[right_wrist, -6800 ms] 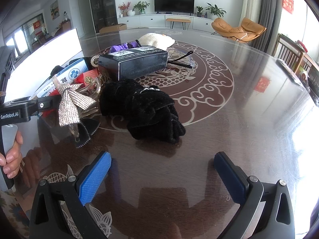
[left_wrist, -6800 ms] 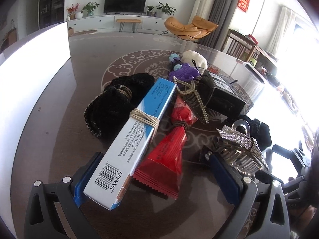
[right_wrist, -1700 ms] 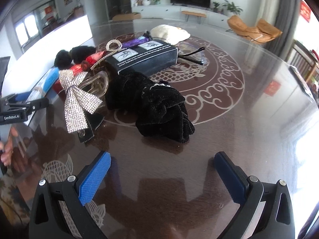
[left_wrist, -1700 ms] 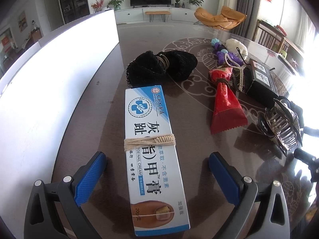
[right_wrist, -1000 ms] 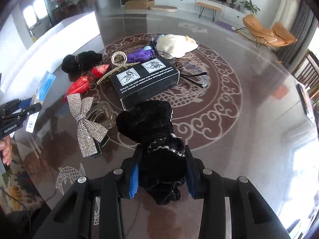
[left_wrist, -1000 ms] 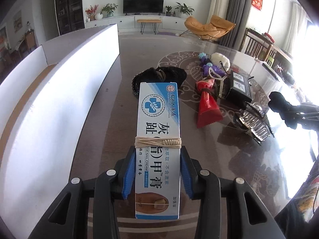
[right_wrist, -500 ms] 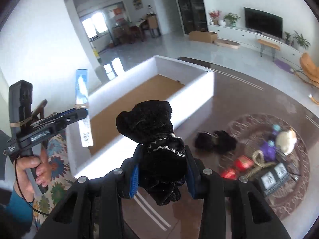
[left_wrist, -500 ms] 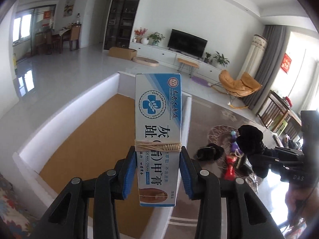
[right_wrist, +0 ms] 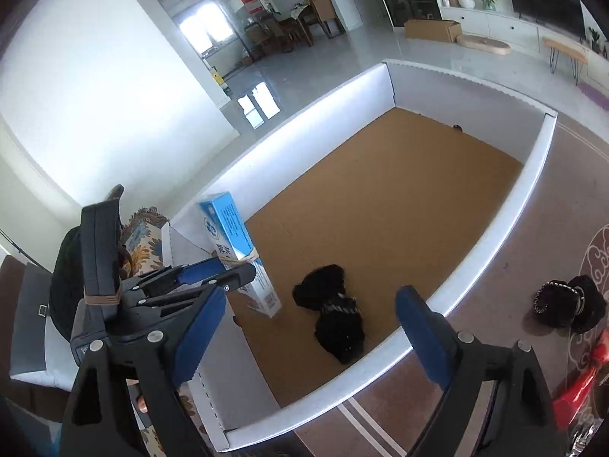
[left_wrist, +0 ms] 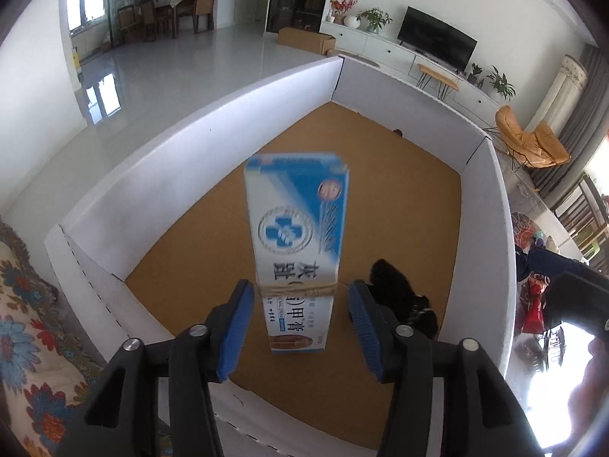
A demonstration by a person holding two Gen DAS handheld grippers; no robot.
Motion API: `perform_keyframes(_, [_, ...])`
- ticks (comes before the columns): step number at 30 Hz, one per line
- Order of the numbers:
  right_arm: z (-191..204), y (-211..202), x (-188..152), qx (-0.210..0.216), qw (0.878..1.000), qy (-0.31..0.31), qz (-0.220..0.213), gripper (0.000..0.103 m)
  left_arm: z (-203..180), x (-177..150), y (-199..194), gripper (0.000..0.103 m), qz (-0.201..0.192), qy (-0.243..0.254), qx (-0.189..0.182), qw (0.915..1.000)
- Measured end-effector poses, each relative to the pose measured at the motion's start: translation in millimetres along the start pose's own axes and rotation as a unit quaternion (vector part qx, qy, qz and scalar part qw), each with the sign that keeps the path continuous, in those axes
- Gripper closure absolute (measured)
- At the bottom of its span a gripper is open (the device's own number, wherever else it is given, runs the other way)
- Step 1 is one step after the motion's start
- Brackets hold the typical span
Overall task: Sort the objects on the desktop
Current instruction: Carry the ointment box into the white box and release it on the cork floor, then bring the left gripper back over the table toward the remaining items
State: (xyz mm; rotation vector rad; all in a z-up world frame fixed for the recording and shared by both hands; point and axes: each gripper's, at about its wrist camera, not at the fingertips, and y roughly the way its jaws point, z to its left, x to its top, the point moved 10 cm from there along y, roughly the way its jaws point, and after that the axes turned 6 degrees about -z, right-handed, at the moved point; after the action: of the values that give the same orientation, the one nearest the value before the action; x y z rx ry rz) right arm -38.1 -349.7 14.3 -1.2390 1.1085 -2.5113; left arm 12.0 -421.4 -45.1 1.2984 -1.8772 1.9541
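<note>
**Over the white box: both drops under way**

Above the large white cardboard box with a brown floor (left_wrist: 388, 175), you are at the release step. Your left tongs (left_wrist: 300, 318) are opening; the long blue-and-white ointment carton bound with a rubber band (left_wrist: 295, 236) stands between the blue pads (left_wrist: 234, 327) with a clear gap on each side, blurred, apparently slipping free over the box floor. Your right tongs (right_wrist: 304, 329) are opening too, spread wide with nothing between them; the black velvet scrunchie (right_wrist: 335, 318) already lies on the box floor near the front wall.

Next, judging by the task, you need to let the carton fall clear, then lift both tongs out and swing back to the dark patterned worktop (right_wrist: 540, 259), where another black fuzzy hair tie (right_wrist: 569, 302) and a red crinkled packet (right_wrist: 582, 384) wait.
</note>
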Motion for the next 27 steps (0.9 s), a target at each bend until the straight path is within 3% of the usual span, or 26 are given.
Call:
perform_keyframes(2, [-13, -21, 3, -0.006, 0.999, 0.0, -0.034, 0.012, -6, 4, -13, 0.034, -0.027, 0.001, -0.01, 0.9996])
perform_keyframes(6, [-61, -84, -9, -0.054, 0.992, -0.009, -0.111, 0.009, -41, 12, -41, 0.033, -0.065, 0.033, -0.039, 0.9966])
perform_keyframes(11, [-152, -180, -71, -0.154, 0.973, -0.001, -0.174, 0.006, -130, -7, -77, 0.032, -0.072, 0.101, -0.134, 0.9831])
perform_keyframes(13, [-189, -215, -110, -0.202, 0.965, -0.002, -0.167, 0.003, -169, -29, -92, 0.025, -0.063, 0.141, -0.17, 0.9731])
perform_keyframes(15, [-223, -231, -154, -0.239, 0.962, 0.003, -0.131, 0.0, -208, -56, -100, 0.005, -0.055, 0.18, -0.199, 0.9617])
perform_keyframes(18, [-255, -243, -217, -0.227, 0.971, 0.042, -0.071, 0.0, -253, -102, -85, 0.001, -0.021, 0.221, -0.216, 0.9508])
perform_keyframes(20, [-260, -236, -243, -0.216, 0.974, 0.048, -0.048, 0.0, -273, -128, -51, 0.001, 0.021, 0.232, -0.206, 0.9506])
perform_keyframes(23, [-261, -223, -252, -0.239, 0.971, 0.016, -0.013, 0.0, -289, -152, 1, 0.001, 0.073, 0.228, -0.18, 0.9543])
perform_keyframes(25, [-266, -210, -249, -0.255, 0.967, 0.001, 0.016, 0.0, -298, -156, 21, 0.001, 0.078, 0.228, -0.166, 0.9563])
perform_keyframes(27, [-278, -198, -240, -0.261, 0.965, 0.002, 0.023, 0.0, -306, -154, 27, 0.001, 0.055, 0.251, -0.149, 0.9548])
